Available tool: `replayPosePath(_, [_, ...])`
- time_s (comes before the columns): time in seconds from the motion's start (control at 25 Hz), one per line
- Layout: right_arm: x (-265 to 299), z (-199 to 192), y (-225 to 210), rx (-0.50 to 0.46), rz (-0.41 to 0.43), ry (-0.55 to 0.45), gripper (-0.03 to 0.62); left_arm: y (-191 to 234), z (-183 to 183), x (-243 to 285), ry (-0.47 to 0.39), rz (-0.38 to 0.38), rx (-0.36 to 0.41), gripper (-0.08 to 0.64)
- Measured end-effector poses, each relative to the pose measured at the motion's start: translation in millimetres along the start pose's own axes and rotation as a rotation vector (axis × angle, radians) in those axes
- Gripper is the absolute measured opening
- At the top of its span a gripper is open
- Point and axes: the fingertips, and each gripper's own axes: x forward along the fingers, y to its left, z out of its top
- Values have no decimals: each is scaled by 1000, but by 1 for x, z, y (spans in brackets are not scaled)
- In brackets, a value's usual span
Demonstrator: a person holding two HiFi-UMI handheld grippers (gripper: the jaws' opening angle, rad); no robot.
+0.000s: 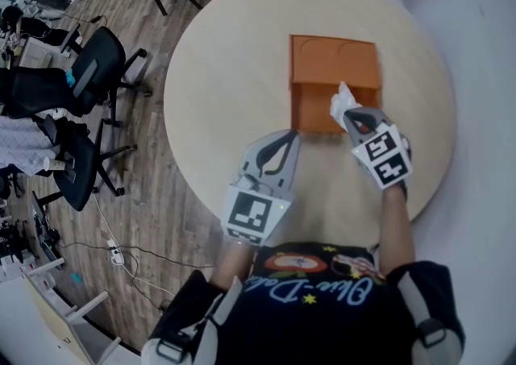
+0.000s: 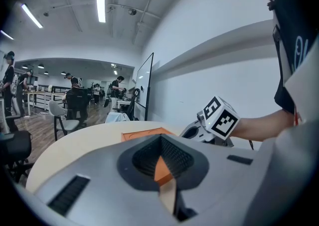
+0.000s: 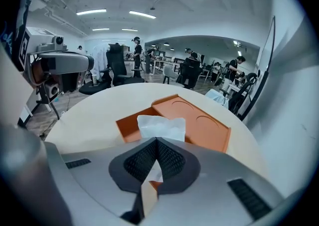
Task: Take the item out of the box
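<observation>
Toward seven o'clock on the round pale wooden table [image 1: 226, 57], my left claw [image 1: 286, 142] hung with its jaws pressed together on nothing. Its tips sat just beside the near left corner of the flat orange box [image 1: 313, 109], plastic or card by the look. That box lay open near the table's middle, with its lid, marked by two round recesses, folded back toward twelve o'clock. At the box's five o'clock corner my right claw [image 1: 355, 119] was pinched onto the lower edge of the crinkly white packet [image 1: 343, 101], which stood up out of the jaws above the tray's near rim. I judged the job mostly done, since the packet was gripped and looked raised out of the tray, though I could not tell whether its bottom had cleared the rim. What remained, as I read it, was to carry it clear of the box and set it on bare table.
</observation>
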Motion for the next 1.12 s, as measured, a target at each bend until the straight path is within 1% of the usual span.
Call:
replayPosePath(0.16, [-10, 4, 3, 16, 2, -48, -2, -6, 0, -3, 1, 12, 1, -15])
replayPosePath(0.36, [-35, 11, 1, 55, -9, -126, -3, -16, 8, -8, -2, 28, 1, -15])
replayPosePath(0.56, [-65, 21, -7, 118, -55, -263, -3, -25, 10, -16, 0, 38, 22, -15])
replayPosePath(0.64, [-74, 22, -9, 120, -71, -298, -3, -27, 11, -18, 1, 43, 34, -15])
replayPosePath(0.8, [-93, 29, -4, 129, -56, -362, -3, -38, 14, -18, 7, 44, 55, -15])
replayPosePath(0.96, [-114, 29, -1, 151, -56, -399, -3, -48, 21, -19, 0, 41, 82, -15])
replayPosePath(1.12, [-137, 29, -1, 135, -62, -456, -3, -59, 28, -21, -10, 43, 106, -15])
